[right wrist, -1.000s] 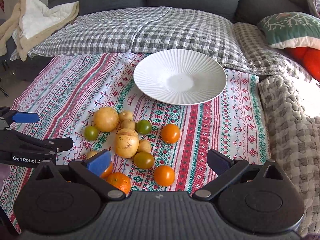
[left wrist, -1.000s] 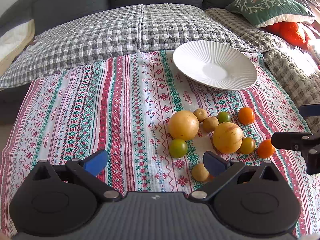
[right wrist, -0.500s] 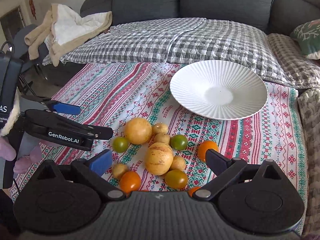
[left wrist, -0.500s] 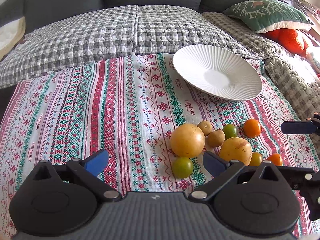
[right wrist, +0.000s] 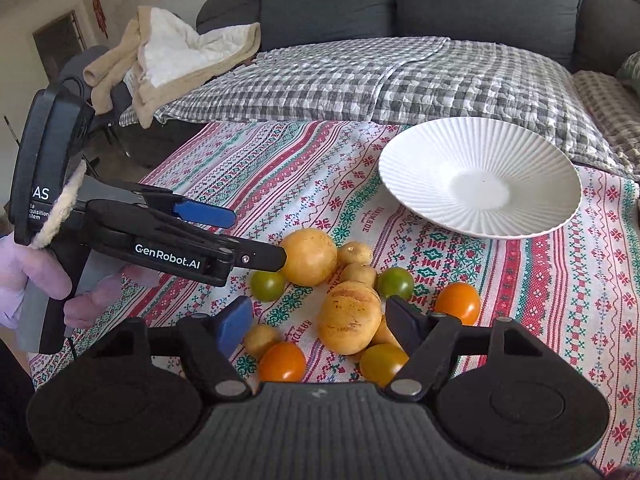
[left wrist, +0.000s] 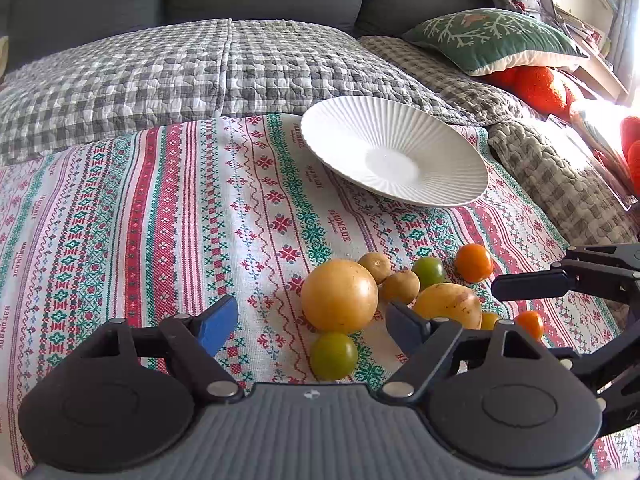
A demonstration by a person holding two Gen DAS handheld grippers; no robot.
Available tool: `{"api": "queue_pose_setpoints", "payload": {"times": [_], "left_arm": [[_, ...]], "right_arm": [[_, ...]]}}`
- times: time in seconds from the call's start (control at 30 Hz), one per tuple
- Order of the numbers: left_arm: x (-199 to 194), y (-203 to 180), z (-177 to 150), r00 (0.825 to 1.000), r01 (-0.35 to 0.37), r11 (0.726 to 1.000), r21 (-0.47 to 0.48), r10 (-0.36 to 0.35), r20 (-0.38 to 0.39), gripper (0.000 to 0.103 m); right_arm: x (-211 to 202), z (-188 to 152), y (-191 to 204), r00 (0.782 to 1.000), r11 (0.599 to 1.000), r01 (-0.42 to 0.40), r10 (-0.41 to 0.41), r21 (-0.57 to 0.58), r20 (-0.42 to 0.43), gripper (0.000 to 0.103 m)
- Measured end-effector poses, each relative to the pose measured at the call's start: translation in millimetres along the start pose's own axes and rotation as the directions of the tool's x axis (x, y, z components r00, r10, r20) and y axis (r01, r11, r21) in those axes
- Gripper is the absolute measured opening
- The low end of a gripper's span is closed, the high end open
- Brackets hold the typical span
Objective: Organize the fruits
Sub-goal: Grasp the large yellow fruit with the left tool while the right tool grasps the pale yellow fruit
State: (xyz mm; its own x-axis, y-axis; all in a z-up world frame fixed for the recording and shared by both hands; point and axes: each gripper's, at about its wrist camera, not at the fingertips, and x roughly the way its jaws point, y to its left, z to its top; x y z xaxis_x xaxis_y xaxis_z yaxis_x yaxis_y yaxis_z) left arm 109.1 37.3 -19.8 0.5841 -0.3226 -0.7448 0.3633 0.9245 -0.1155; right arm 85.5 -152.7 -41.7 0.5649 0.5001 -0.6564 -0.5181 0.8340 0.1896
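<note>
A pile of fruit lies on the patterned cloth (left wrist: 160,208) in front of a white ribbed plate (left wrist: 392,160) (right wrist: 480,184). My left gripper (left wrist: 312,326) (right wrist: 256,238) is open and closing, with a large yellow fruit (left wrist: 339,296) (right wrist: 310,256) and a green tomato (left wrist: 333,355) ahead between its pads, untouched. My right gripper (right wrist: 318,328) is also open and closing. A second yellow fruit (right wrist: 350,317) (left wrist: 448,304) and an orange tomato (right wrist: 282,361) sit between its pads. One of its fingers (left wrist: 532,280) shows in the left wrist view.
A grey checked quilt (left wrist: 200,72) covers the sofa behind the cloth. A green pillow (left wrist: 492,40) and orange plush (left wrist: 536,88) lie at the right, a beige blanket (right wrist: 172,60) at the left. A gloved hand (right wrist: 36,276) holds the left gripper. The cloth's left edge (right wrist: 176,160) drops off.
Both grippers have sunk toward the fruit pile and their jaws have narrowed. The left gripper has come in beside the large yellow fruit, the right over the second yellow fruit.
</note>
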Motion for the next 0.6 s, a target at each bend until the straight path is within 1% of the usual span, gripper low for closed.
{"api": "queue_pose_setpoints", "payload": {"times": [0.03, 0.1, 0.17, 0.2, 0.37, 0.5, 0.6], "left_arm": [[2, -1, -1, 1.000, 0.006, 1.000, 0.005, -0.006, -0.004, 0.074], [5, -3, -3, 1.000, 0.010, 1.000, 0.009, -0.010, -0.007, 0.066], [7, -4, -4, 1.000, 0.014, 1.000, 0.003, -0.014, -0.011, 0.063], [8, -4, -4, 1.000, 0.015, 1.000, -0.001, -0.015, -0.011, 0.060], [13, -5, -2, 1.000, 0.025, 1.000, -0.012, -0.025, -0.006, 0.056], [21, -8, -1, 1.000, 0.008, 1.000, -0.013, -0.008, -0.023, 0.050], [25, -10, 1, 1.000, 0.003, 1.000, -0.019, -0.004, -0.027, 0.047]], "right_arm": [[1, -1, 0, 1.000, 1.000, 0.002, -0.002, -0.001, -0.002, 0.062], [3, -2, 0, 1.000, 1.000, 0.012, -0.012, -0.009, -0.007, 0.056], [5, -4, 1, 1.000, 1.000, 0.022, -0.023, -0.018, -0.013, 0.053], [5, -4, 1, 0.999, 0.999, 0.029, -0.030, -0.022, -0.012, 0.053], [9, -3, 2, 0.998, 0.998, 0.059, -0.060, -0.033, -0.012, 0.052], [16, -4, 4, 0.994, 0.994, 0.101, -0.102, -0.043, -0.033, 0.051], [19, -3, 6, 0.993, 0.993, 0.109, -0.111, -0.046, -0.041, 0.050]]}}
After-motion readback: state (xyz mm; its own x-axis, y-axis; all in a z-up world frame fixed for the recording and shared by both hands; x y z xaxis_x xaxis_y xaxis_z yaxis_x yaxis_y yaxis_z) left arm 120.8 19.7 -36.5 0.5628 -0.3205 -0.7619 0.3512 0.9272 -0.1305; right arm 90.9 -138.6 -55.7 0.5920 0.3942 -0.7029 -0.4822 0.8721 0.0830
